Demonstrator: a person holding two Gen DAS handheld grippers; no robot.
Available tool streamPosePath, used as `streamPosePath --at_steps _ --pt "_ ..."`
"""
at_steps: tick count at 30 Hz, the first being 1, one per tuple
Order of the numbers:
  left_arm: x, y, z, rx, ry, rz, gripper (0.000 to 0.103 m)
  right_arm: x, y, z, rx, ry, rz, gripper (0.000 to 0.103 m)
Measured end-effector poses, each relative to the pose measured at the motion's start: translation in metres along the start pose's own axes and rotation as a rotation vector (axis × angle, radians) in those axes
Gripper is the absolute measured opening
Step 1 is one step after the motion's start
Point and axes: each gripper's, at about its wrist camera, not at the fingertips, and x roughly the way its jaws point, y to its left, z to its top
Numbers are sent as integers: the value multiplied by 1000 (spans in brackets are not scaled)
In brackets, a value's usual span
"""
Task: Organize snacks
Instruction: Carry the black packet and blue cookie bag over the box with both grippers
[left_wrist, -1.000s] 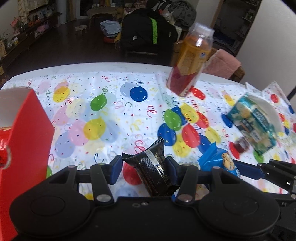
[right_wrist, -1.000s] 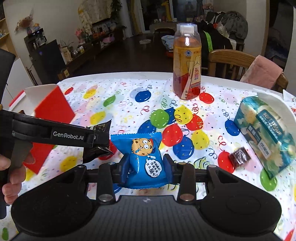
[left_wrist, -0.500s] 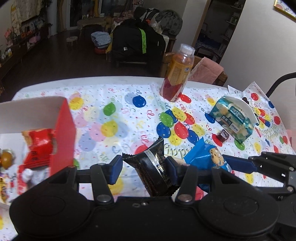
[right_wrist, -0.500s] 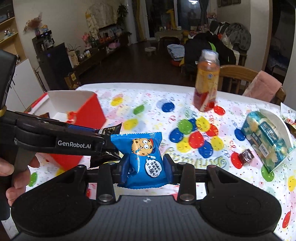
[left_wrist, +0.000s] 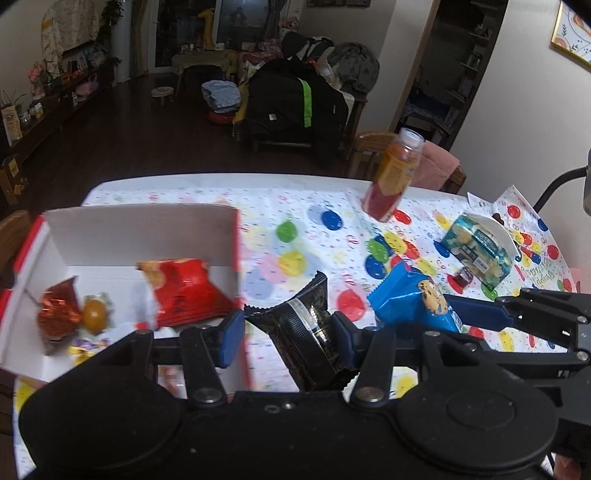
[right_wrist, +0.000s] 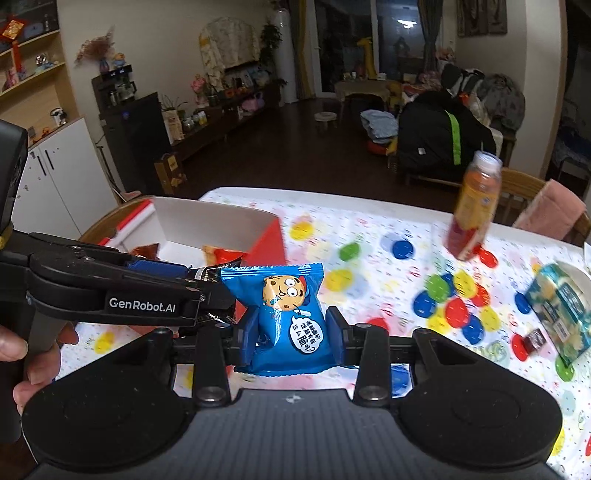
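snacks ride in both claws, left gripper (left_wrist: 286, 334) pinching a black packet (left_wrist: 308, 328) and right gripper (right_wrist: 291, 332) pinching a blue cookie packet (right_wrist: 286, 321), so carry each fully over the red box (left_wrist: 142, 230) ahead-left before releasing.

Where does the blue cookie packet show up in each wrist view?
Left wrist: blue cookie packet right of centre, held by the right gripper entering from the right.
Right wrist: packet bottom centre, clamped between that gripper's own fingers.
Shared landmark: the orange drink bottle, standing on the table behind it.
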Motion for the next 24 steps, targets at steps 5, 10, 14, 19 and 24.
streamPosePath --at_steps 5,10,14,19,24 --pt "-19 34 0 -6 -19 21 49 5 36 9 -23 -13 10 38" --pt "-35 70 -1 -17 -33 40 49 16 68 18 -46 -18 21 38" --pt "-44 99 -1 -30 -42 68 49 30 90 25 -60 -12 29 38" --pt "-48 133 1 -40 -44 107 50 51 111 32 -72 2 25 38" --pt "-39 164 6 -29 -28 158 50 76 123 38 -77 26 -2 38"
